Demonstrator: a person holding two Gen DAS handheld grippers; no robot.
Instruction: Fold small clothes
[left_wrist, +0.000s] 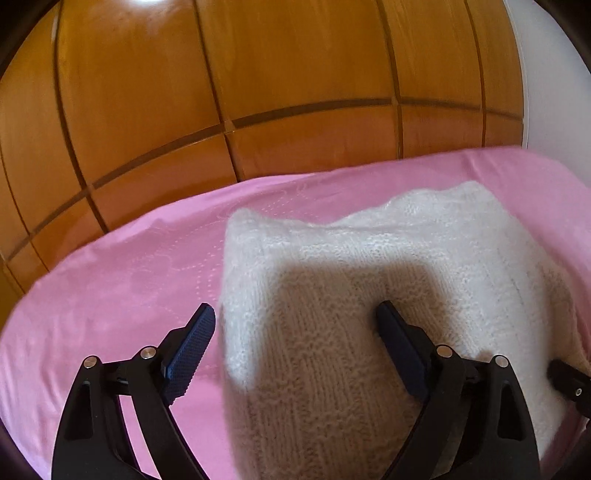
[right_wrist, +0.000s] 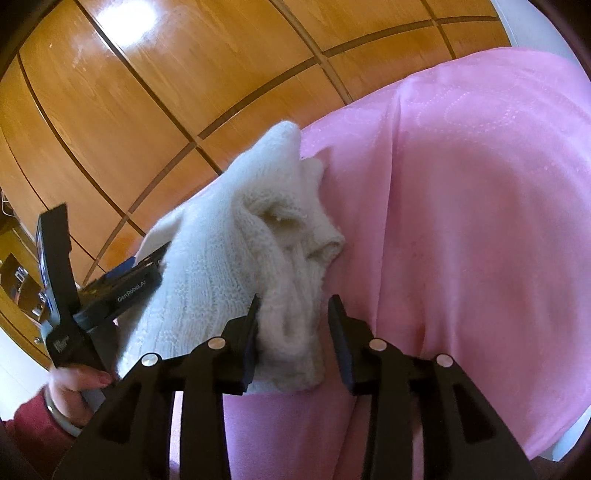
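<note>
Both jaws apart over knit (left_wrist: 332, 295)

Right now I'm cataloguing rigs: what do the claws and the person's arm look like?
Both claws, left and right, are black angular plastic with silver rivets and dark blue textured pads. The left body carries white lettering. The hand wears a dark red sleeve and a pale bangle.

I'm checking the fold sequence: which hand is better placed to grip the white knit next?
Right, probably. The right tool already has a bunched edge of the white knit between its part-open fingers; the left tool stands wide over the flat top.
</note>
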